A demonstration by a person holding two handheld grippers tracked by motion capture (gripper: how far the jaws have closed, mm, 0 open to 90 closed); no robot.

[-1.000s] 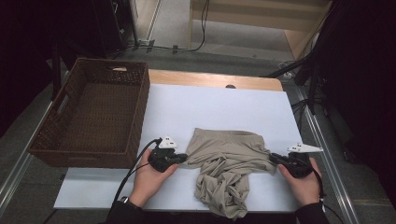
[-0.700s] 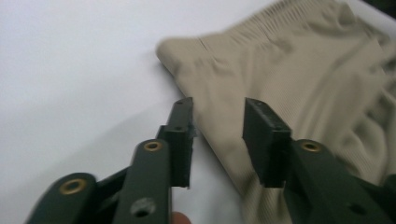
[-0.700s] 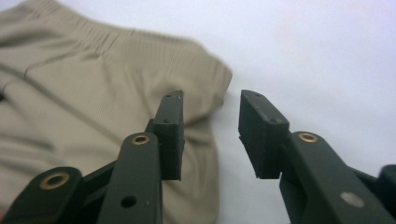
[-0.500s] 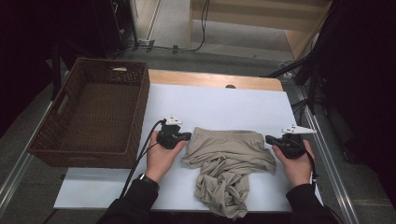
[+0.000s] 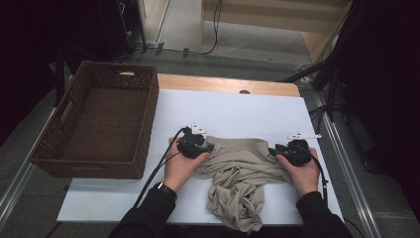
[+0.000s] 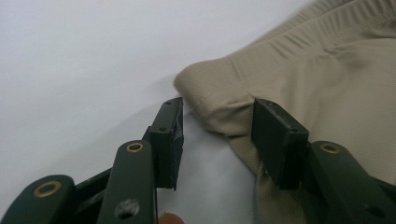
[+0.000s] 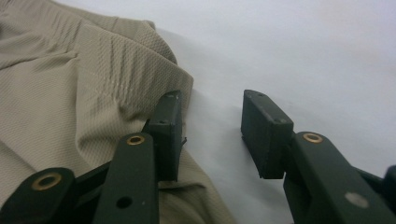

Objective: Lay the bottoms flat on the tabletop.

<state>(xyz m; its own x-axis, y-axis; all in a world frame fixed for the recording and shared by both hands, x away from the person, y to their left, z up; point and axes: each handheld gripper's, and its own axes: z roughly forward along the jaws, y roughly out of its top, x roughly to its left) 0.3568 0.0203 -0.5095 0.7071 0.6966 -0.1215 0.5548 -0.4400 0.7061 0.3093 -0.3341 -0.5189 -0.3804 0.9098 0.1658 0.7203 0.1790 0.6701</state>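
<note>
Tongs (image 5: 210,147) (image 5: 273,150) flank beige garment (image 5: 240,173).

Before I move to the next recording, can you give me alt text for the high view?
A person's two hands, each with a black two-jaw gripper, rest at the upper corners of a crumpled beige knit garment on a white table: left gripper, right gripper. Both sets of jaws have just been opening. An empty brown wicker basket stands at the table's left.

Bare white table (image 5: 237,111) lies open beyond the crumpled beige garment (image 5: 240,181) — and in a strip left of it — until the wicker basket (image 5: 94,129) walls off the far left side.
</note>
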